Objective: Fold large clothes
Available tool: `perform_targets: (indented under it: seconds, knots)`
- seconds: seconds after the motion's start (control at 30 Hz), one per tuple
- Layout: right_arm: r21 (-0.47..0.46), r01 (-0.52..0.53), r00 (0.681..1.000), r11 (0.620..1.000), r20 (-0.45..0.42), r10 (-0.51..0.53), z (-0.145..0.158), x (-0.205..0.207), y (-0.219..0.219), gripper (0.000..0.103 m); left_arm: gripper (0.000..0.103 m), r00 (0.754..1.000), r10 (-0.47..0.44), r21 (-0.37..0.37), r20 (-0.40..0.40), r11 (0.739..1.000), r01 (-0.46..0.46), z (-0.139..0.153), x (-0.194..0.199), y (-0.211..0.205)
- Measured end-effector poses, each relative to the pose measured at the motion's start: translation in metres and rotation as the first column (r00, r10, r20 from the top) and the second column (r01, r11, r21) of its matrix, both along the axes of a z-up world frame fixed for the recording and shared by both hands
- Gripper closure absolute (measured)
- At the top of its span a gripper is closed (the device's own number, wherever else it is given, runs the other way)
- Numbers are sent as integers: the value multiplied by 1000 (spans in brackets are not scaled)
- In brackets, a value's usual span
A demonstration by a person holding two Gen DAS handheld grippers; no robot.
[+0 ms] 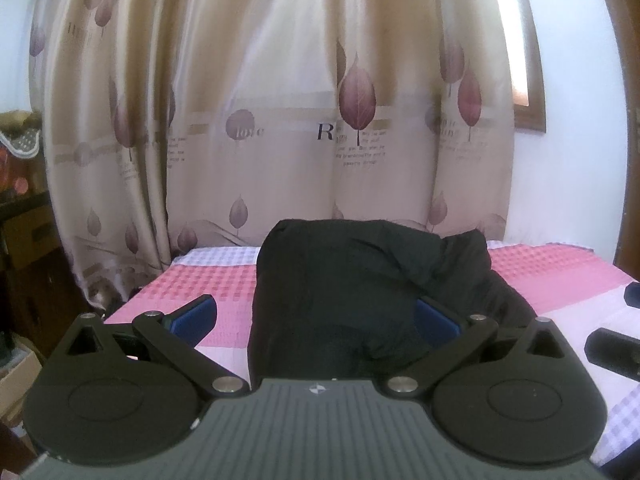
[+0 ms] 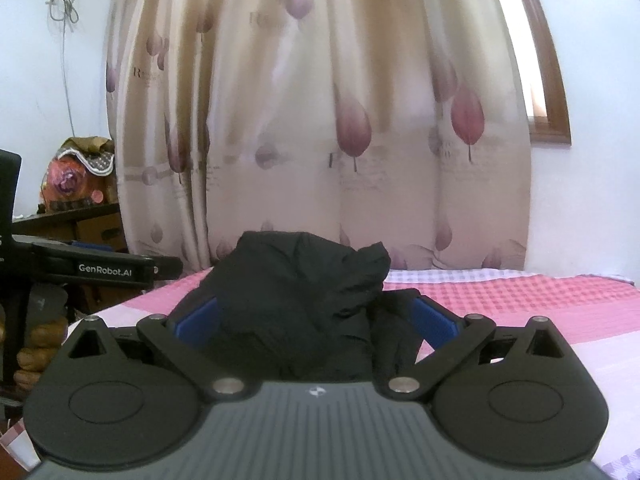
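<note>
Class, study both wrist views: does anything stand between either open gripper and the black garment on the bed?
Nothing visible does. The black garment lies bunched on the pink checked bed cover, and it already fills the gap between the spread blue fingers of the left gripper and of the right gripper.

Leaf-print curtain (image 1: 280, 120), white wall (image 2: 592, 208), wood-framed window (image 1: 530, 80)
</note>
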State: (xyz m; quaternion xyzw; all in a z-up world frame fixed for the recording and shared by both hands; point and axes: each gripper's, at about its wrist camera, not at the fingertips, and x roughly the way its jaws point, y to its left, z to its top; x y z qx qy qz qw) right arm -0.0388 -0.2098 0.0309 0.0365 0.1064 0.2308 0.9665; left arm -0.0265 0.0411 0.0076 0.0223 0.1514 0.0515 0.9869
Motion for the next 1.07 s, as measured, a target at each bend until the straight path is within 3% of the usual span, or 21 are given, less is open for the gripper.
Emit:
perform_targets:
  seconds: [0.47, 0.7, 1.07]
  knots:
    - [-35, 20, 999, 999, -30, -21, -9, 6, 6, 0, 0, 1000, 9, -15, -17, 1000, -9, -11, 6, 3]
    - [-41, 39, 998, 998, -50, -41, -15, 9, 9, 0, 0, 1000, 12, 25, 26, 1000, -13, -19, 3, -4]
    - [-49, 30, 998, 998, -46, -32, -17, 7, 12, 0, 0, 1000, -11, 21, 28, 1000, 11, -23, 1, -8]
